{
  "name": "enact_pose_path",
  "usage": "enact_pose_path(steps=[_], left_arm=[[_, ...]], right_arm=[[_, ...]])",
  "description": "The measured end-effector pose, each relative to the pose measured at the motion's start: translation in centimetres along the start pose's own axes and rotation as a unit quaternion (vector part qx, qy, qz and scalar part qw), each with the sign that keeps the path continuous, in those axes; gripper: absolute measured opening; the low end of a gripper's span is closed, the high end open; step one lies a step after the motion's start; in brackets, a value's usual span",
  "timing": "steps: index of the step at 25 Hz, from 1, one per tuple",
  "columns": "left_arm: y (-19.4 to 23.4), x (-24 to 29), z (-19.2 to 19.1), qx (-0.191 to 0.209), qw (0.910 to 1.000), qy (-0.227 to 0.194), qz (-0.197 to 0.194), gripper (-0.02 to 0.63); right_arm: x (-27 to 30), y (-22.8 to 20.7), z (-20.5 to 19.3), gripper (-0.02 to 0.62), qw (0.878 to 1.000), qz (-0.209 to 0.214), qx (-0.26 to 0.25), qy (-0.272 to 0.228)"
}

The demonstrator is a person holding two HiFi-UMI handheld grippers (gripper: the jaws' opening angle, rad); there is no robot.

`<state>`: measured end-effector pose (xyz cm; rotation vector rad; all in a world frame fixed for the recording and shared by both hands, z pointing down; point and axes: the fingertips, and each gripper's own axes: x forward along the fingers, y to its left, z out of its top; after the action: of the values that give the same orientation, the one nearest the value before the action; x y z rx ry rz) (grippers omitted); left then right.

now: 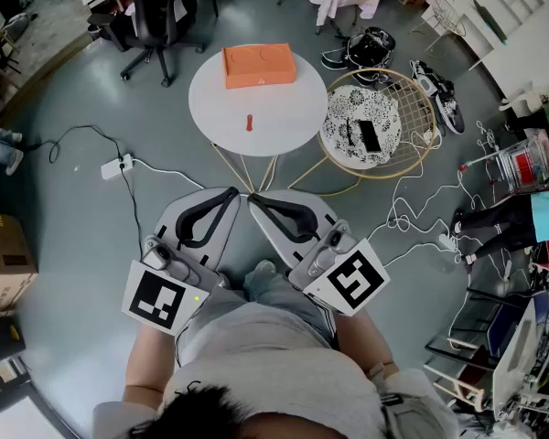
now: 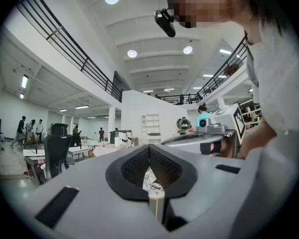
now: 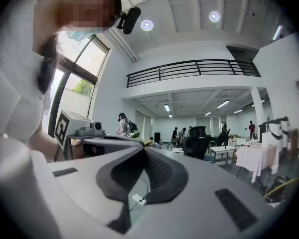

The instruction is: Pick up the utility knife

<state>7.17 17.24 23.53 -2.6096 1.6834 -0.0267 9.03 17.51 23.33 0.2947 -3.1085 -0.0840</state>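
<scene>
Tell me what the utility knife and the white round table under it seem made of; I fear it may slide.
The utility knife: orange-red body, probably plastic; too small to judge finish. The white round table: smooth matte top without glare, perhaps painted metal or laminate; gold-coloured legs look like metal wire.

A large open-plan lab or office hall: a black-railed mezzanine balcony [image 3: 194, 66] under a high white ceiling, a black wheeled office chair [image 1: 156, 12], and loose white cables [image 1: 407, 204] and a white power strip [image 1: 115, 165] on the grey concrete floor [image 1: 64, 108].
</scene>
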Motion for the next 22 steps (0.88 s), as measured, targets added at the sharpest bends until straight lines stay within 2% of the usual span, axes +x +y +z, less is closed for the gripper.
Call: enact_pose_path(steps=[10,17,22], left_arm=[[-0.5,2.3,0.3,0.010,0.9999,-0.001,0.007,0.011],[-0.7,4.1,0.4,0.013,0.9994,-0.009,0.031,0.011],[-0.2,4.1,0.2,0.012,0.9987,-0.007,0.049,0.011]], right_arm=[[-0.9,-1.9,0.1,0.008,1.000,0.010,-0.006,-0.007],[-2.2,-3.8,0.0,0.009,1.000,0.019,-0.005,-0.021],[-2.6,-5.2,-0.8,0.009,0.999,0.009,0.017,-0.028]])
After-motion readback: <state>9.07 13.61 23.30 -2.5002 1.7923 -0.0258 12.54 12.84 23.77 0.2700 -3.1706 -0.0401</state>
